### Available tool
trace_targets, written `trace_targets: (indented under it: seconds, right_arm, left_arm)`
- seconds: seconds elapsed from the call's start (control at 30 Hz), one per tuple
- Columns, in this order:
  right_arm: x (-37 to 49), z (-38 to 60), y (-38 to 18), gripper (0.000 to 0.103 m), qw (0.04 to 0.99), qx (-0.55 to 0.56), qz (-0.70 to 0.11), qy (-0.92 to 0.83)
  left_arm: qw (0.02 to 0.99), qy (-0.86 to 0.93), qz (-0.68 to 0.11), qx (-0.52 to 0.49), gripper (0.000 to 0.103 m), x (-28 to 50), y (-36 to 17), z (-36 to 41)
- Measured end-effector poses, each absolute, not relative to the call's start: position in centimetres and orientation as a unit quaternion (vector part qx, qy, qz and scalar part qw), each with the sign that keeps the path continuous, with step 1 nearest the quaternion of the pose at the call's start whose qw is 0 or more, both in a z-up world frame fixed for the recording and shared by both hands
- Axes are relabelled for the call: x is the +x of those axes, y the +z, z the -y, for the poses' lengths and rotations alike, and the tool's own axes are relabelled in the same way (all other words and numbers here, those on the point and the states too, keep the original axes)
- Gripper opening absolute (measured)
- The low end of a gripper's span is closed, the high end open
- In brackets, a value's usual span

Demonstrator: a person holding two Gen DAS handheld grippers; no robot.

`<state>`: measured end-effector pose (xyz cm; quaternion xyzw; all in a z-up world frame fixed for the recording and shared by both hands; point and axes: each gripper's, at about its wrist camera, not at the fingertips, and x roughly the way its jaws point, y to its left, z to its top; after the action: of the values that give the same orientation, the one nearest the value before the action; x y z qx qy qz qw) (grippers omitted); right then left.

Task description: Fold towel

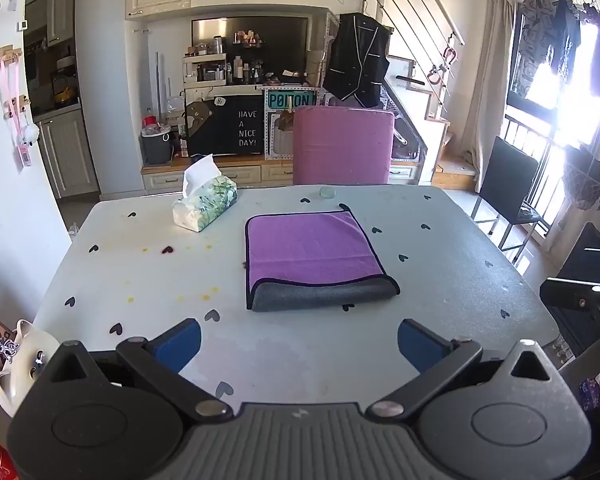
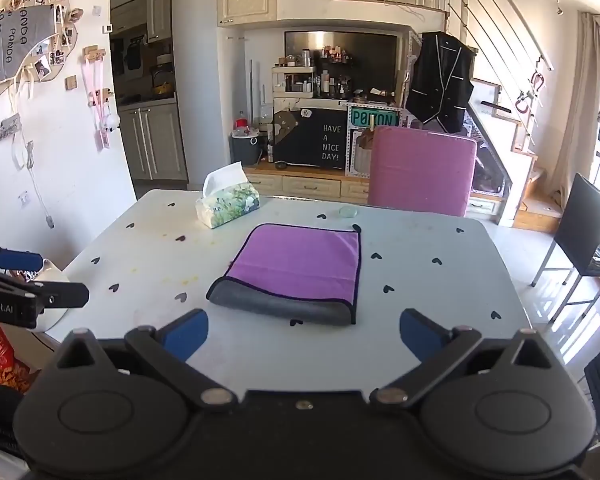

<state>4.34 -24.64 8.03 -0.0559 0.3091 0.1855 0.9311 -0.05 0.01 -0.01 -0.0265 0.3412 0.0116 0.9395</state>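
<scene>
A purple towel with a grey underside and dark trim lies folded on the pale table; its grey layer shows along the near edge. It also shows in the right wrist view. My left gripper is open and empty, held back from the towel's near edge. My right gripper is open and empty, just short of the towel's grey near edge. The left gripper also shows at the left edge of the right wrist view.
A tissue box stands at the table's far left. A small clear disc lies near the far edge. A pink chair stands behind the table and a black chair to the right. A white bag sits off the left near corner.
</scene>
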Motion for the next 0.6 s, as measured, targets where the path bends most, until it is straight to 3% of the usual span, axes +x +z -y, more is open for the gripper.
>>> trace_targets:
  seconds: [0.6]
  right_arm:
    - [4.53, 24.42, 7.93, 0.102, 0.93, -0.056, -0.311, 0.186]
  left_arm:
    - [0.94, 0.012, -0.341, -0.027, 0.103, -0.08, 0.0, -0.02]
